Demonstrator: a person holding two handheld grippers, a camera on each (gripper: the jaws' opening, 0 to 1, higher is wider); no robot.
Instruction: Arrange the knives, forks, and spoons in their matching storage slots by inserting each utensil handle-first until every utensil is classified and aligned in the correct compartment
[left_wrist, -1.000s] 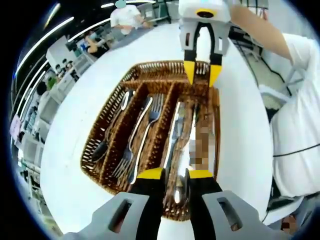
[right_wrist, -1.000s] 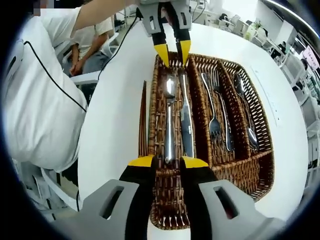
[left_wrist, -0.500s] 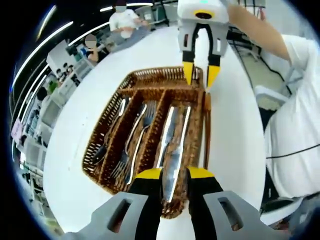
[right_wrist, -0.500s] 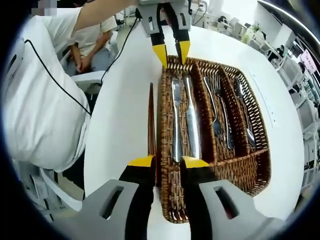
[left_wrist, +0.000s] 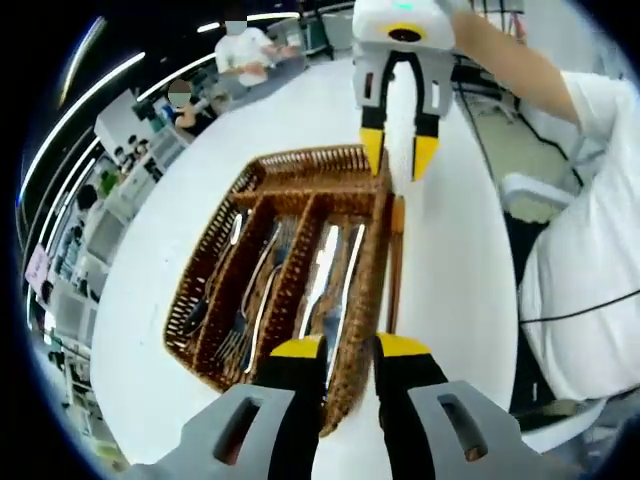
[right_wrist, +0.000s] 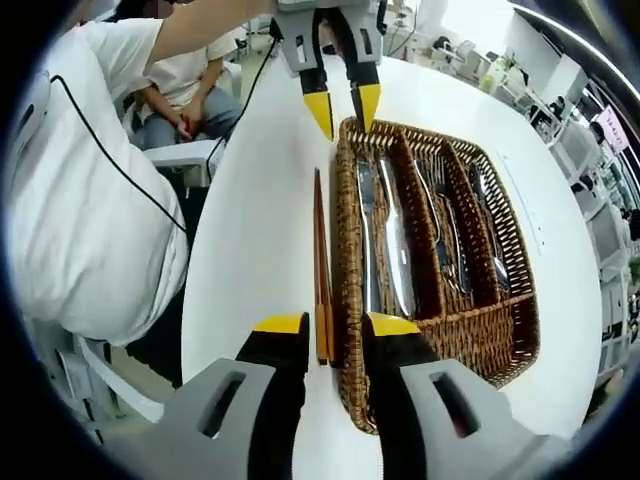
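Observation:
A brown wicker cutlery basket (left_wrist: 300, 160) (right_wrist: 455, 312) lies on a white round table (left_wrist: 460, 250) (right_wrist: 250, 230). Its slot nearest the person holds two knives (left_wrist: 335, 265) (right_wrist: 380, 235); the forks (left_wrist: 255, 300) (right_wrist: 440, 225) lie in the middle slot and the spoons (left_wrist: 200, 300) (right_wrist: 482, 205) in the far one. A pair of brown chopsticks (left_wrist: 397, 255) (right_wrist: 320, 265) lies on the table along the basket's side. My left gripper (left_wrist: 349, 347) (right_wrist: 343, 108) is open and holds nothing, over one end of the basket's wall. My right gripper (right_wrist: 337, 325) (left_wrist: 398, 156) is open too, over the chopsticks' opposite end.
The person holding the grippers wears a white shirt (left_wrist: 585, 250) (right_wrist: 70, 200) and stands at the table's side next to a chair (right_wrist: 180, 155). Other people (left_wrist: 245, 45) and shelves are far behind the table.
Both grippers have slid sideways from above the knife slot to above the basket's near wall and the chopsticks. The cutlery has not moved.

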